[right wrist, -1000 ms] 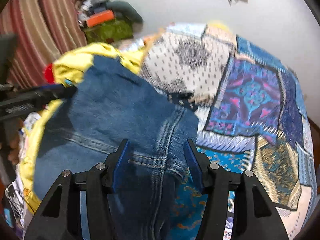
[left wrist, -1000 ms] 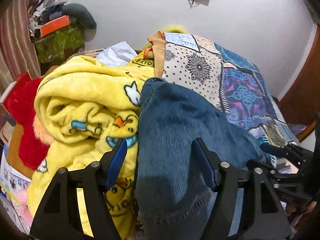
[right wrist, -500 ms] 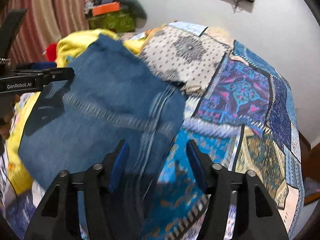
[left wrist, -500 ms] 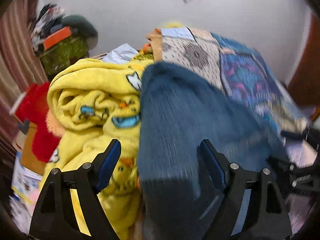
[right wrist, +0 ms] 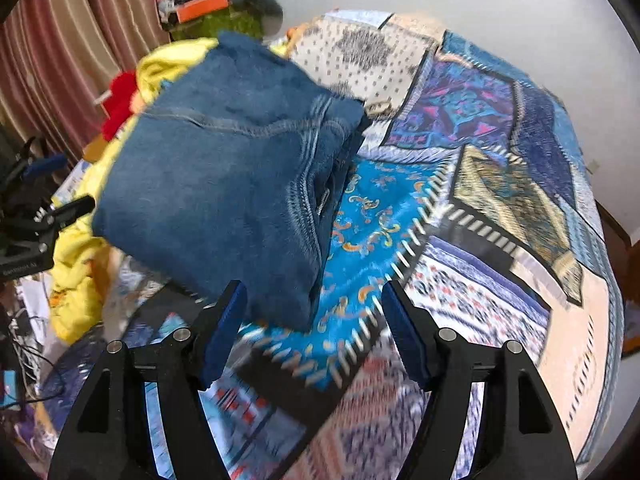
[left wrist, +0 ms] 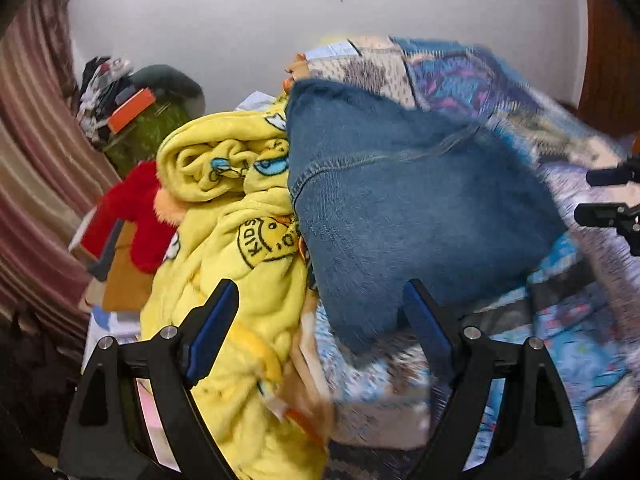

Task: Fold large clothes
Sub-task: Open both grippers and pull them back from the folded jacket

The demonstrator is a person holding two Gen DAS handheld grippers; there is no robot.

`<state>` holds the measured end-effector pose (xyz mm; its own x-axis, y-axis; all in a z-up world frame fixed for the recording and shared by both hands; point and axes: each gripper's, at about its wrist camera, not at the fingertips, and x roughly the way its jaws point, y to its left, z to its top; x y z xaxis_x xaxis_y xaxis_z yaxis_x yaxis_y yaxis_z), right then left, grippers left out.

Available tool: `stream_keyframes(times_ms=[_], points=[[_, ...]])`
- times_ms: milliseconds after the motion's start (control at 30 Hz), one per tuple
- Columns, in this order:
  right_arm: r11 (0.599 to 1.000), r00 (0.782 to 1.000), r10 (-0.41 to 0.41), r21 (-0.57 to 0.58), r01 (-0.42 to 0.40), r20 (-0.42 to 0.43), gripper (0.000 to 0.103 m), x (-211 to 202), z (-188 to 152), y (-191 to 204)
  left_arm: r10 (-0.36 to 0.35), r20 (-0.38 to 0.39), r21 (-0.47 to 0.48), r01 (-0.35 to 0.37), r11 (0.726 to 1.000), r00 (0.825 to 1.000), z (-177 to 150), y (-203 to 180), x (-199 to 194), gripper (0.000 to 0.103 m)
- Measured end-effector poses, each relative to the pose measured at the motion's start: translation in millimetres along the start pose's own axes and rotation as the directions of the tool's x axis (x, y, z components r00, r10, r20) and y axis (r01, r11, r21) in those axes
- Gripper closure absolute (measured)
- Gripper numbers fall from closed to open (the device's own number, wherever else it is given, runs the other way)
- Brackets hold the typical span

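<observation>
**Jeans folded, both grippers clear**

My left gripper [left wrist: 316, 320] stands wide, empty; my right gripper [right wrist: 314, 320] is opening, nothing between its pads; the folded jeans [right wrist: 224, 176] lie beyond on the patchwork bedspread [right wrist: 500, 184], beside the yellow blanket [left wrist: 240, 240]; heavy, stiff denim, I'd grip the thick near fold.

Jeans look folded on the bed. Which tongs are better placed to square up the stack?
Right, probably. The right tongs, still opening and empty, sit just off the jeans' near corner; the left tongs mostly face the yellow blanket.
</observation>
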<state>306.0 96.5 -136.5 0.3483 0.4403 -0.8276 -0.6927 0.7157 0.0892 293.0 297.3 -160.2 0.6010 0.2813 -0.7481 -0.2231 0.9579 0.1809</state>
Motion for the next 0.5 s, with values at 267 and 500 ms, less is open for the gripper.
stream_keyframes(times_ms=[267, 500], points=[[1.0, 0.965, 0.022, -0.016, -0.019, 0.261, 0.037, -126.5, 1.4, 21.7, -0.04, 0.247, -0.107, 0.068, 0.992, 0.968, 17.3, 1.4, -128.1, 0.019], [0.997, 0.863, 0.061, -0.073, -0.028, 0.502, 0.032, -234.5, -18.8, 52.2, -0.106, 0.482, -0.127, 0.189, 0.974, 0.87, 11.7, -10.4, -243.8, 0.019]])
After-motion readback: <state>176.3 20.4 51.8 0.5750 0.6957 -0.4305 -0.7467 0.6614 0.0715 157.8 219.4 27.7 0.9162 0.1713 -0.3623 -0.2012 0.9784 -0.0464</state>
